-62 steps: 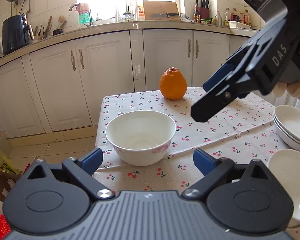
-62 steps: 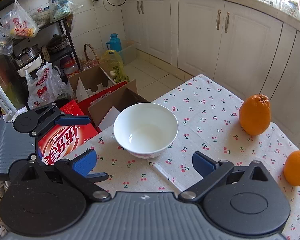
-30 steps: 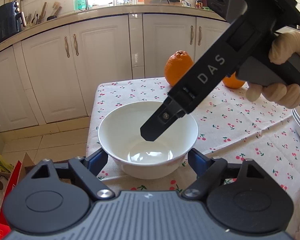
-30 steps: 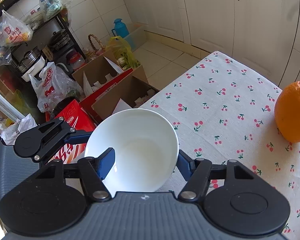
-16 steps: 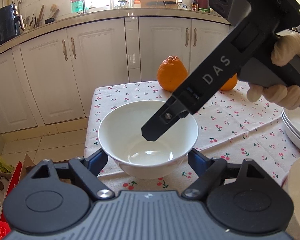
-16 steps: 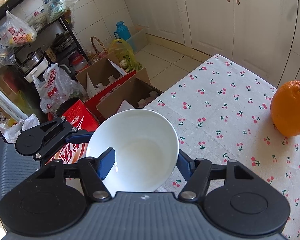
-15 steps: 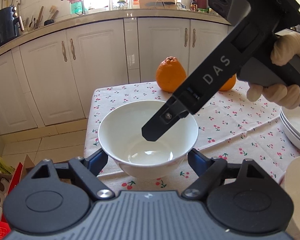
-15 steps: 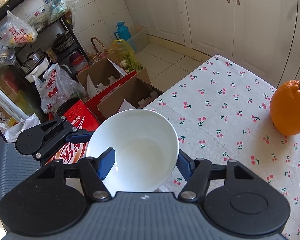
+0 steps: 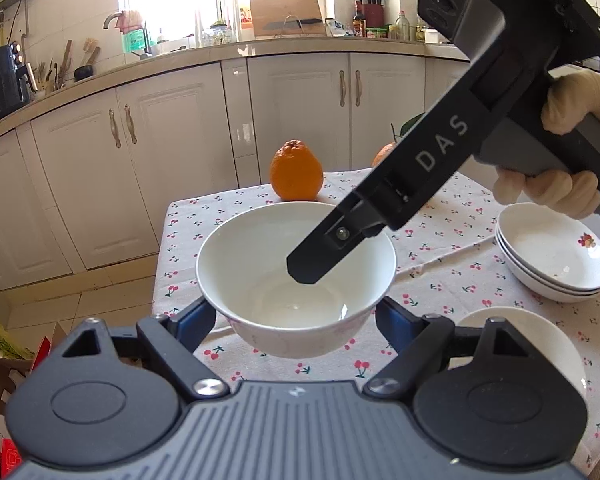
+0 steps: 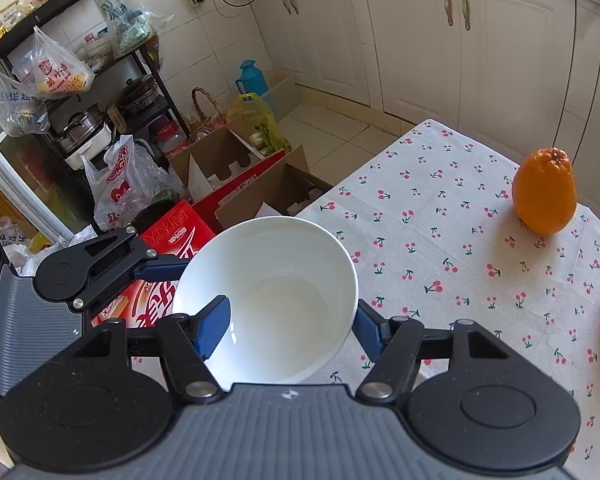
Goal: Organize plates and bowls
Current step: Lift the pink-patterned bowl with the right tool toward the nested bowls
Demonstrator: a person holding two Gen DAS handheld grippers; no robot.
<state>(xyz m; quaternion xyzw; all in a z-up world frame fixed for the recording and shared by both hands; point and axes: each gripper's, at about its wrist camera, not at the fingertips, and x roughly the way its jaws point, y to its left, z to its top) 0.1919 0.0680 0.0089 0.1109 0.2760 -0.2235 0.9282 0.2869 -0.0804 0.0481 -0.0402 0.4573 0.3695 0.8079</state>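
Tablecloth (image 9: 440, 248) lies below the lifted white bowl (image 9: 296, 280), judged rigid, glazed, slippery and breakable. Its wall is pinched by the right gripper (image 10: 288, 324), one finger inside; the left gripper (image 9: 296, 320), spread, brackets it.

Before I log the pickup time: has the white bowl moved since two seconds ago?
Yes. The white bowl, its rim pinched by the right claw, has risen off the cherry tablecloth it sat on.

A table under a white cherry-print cloth (image 9: 440, 276) carries two oranges (image 9: 296, 171), a stack of shallow white dishes (image 9: 556, 258) and a white bowl (image 9: 536, 344).
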